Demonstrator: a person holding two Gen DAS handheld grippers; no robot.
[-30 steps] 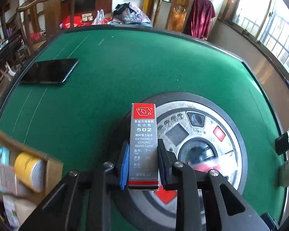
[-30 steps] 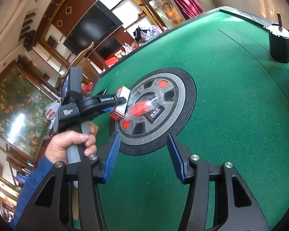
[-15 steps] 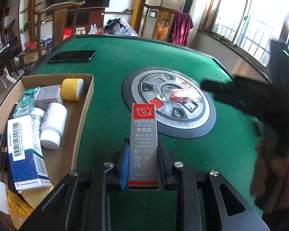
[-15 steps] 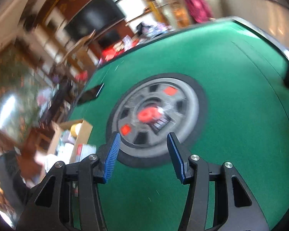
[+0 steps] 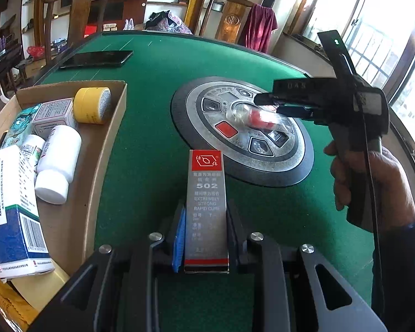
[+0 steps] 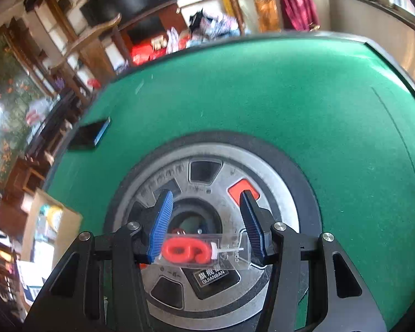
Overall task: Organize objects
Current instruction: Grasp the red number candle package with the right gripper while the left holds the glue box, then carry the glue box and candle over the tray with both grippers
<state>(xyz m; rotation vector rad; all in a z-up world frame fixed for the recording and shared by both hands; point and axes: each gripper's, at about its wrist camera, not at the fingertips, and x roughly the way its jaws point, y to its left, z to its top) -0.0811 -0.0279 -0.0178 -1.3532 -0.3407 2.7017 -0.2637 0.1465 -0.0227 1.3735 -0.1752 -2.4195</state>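
While the cardboard box (image 5: 108,149) at 9 o'clock in the left wrist view is already being filled, the sorting is judged to be partly complete. A yellow tape roll (image 5: 92,105), a white bottle (image 5: 58,163), a blue-and-white carton (image 5: 12,210) and several smaller packets are being held inside it.

The left gripper (image 5: 206,235) is being kept narrow and clamped on the glue box (image 5: 206,202), a slim grey and red carton marked 502, which is being held upright above the green counter (image 5: 157,63), just beside the cardboard box and not yet over it. Placing it inside is judged to be the step in hand for this side.

The right gripper (image 6: 204,227) is being held wide, one blue pad on either side of the clear packet (image 6: 204,250) with red contents, which is lying on the round central panel (image 6: 276,177) of the counter. The pads are not yet pressing on it, so that pick is being treated as not done.

A dark phone (image 5: 96,58) at 11 o'clock is lying on the counter; whether it belongs to the task cannot be told.

The near end of the cardboard box is being cut off by the frame edge, so its full contents cannot be counted. The red contents of the packet cannot be identified, and the background of the right wrist view is being blurred.
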